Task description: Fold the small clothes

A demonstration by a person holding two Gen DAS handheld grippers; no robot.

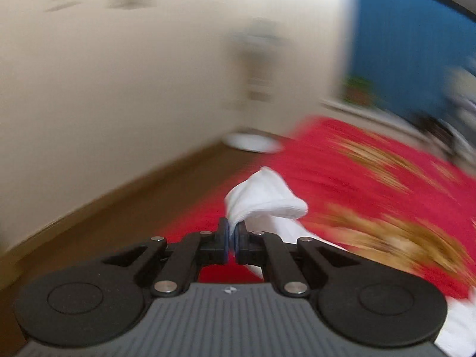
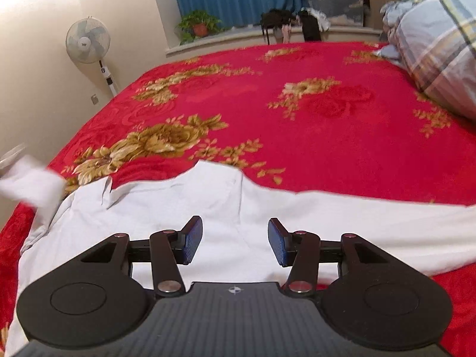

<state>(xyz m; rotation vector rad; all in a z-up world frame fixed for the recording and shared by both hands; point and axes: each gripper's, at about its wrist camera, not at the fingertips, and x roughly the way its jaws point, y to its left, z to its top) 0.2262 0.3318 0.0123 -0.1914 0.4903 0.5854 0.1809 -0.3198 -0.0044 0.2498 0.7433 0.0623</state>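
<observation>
A white shirt [image 2: 226, 208] lies spread across the near part of a red bed. In the left wrist view my left gripper [image 1: 232, 232] is shut on a white sleeve [image 1: 264, 196] of it, and the cuff stands up above the fingertips. That lifted sleeve [image 2: 32, 184] shows blurred at the left edge of the right wrist view. My right gripper [image 2: 235, 238] hangs open over the middle of the shirt, nothing between its blue pads [image 2: 192, 239], and whether they touch the cloth I cannot tell.
A red blanket [image 2: 297, 113] with gold flowers covers the bed. A plaid quilt [image 2: 437, 44] is heaped at the far right. A standing fan [image 2: 89, 41] and a cream wall [image 1: 119, 74] flank the bed's left side. A potted plant [image 2: 199, 25] sits on the window ledge.
</observation>
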